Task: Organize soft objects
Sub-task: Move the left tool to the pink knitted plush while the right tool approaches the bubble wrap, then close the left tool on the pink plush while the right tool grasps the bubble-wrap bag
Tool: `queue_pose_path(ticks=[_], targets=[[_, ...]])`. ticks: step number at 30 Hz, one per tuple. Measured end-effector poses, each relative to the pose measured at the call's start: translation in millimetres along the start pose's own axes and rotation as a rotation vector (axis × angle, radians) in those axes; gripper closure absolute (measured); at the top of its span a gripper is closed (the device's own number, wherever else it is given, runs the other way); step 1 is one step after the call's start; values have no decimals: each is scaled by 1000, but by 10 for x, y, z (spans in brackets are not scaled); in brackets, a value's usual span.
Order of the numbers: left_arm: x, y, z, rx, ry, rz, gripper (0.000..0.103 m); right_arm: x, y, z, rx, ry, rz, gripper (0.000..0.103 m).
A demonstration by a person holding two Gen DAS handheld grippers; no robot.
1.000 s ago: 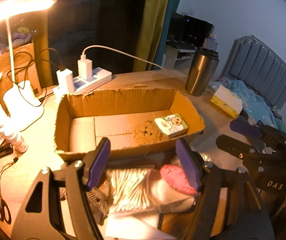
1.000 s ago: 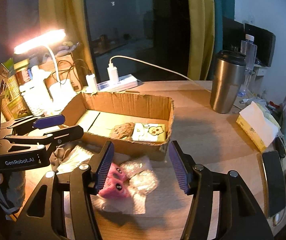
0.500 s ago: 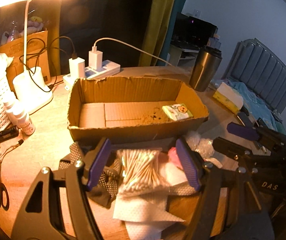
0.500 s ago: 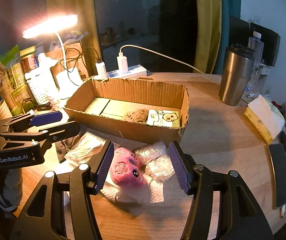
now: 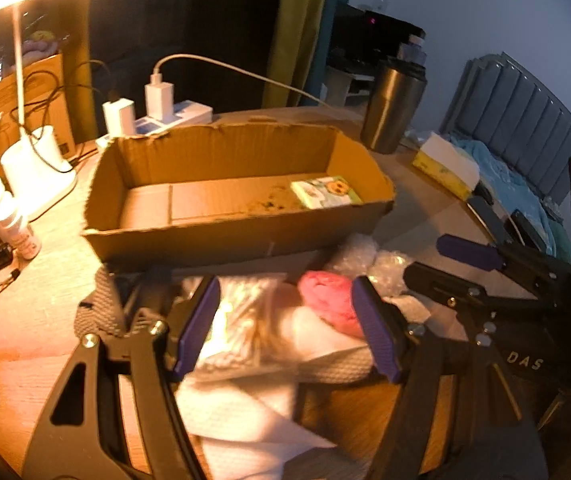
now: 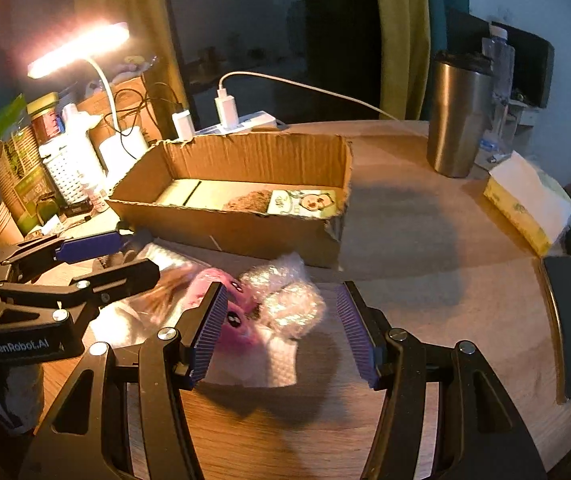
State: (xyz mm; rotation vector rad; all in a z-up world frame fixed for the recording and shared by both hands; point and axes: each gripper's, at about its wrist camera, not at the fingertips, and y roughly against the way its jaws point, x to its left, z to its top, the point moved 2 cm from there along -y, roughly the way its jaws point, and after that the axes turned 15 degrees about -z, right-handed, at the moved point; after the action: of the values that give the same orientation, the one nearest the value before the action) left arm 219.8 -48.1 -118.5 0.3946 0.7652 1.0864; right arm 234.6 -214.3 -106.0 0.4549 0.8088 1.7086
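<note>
Wooden bench (image 6: 425,280) takes up most of both views, lit warm by a desk lamp (image 6: 77,50) at the far left, with a dim bedroom behind it; open cardboard box (image 5: 237,200) sits mid-bench with a small printed packet (image 5: 325,194) in its right end; the soft stuff is heaped on the bench just in front of the box's near wall, on white paper towel (image 5: 245,412); a clear bag of cotton swabs (image 5: 237,320) lies between the left claw (image 5: 285,328) fingers, jaws wide and not pressing it as far as I can tell, bit blurry; pink plush toy (image 6: 229,312) is right by the right claw (image 6: 281,334), hugging its left finger, with crinkly bubble wrap (image 6: 289,296) more centred in the gap; that claw's also wide, nothing pinched; I'd say right goes for the plush or wrap, left for the swabs, and the box is straight ahead of both
</note>
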Motion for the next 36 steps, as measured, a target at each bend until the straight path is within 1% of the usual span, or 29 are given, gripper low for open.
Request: queue_pose_path(ticks=[13,18,22,23,24,26,29,33,36], targets=[[-274,-397,-20,100,-39,-7,33,-384,-98,-179,33,-69,2,43],[-294,-510,-43,123,-47,16,34,-455,-150,-213,42,-87,11,43],[-330,-564,-61,138,-63,3,35,-470,-186,-226,47,-96,27,43],[-337,-568,-67,140,-64,-1,36,-468,-191,-224,47,-96,30,43],[-343,-577,-71,144,-65,-5,43,-460,-200,-221,47,-96,34,43],[-344,-601,-81,159,-66,-6,45,-434,-215,-211,44,-94,38,43],[-332,-605,-98,164,-63,-9,53,-366,-251,-210,45,-88,59,43],[-304,-567,-103,152,-54,-26,56,-330,-312,-202,47,-101,82,43],[-331,-515,-106,139,-69,-44,57,-295,-339,-187,49,-97,102,43]])
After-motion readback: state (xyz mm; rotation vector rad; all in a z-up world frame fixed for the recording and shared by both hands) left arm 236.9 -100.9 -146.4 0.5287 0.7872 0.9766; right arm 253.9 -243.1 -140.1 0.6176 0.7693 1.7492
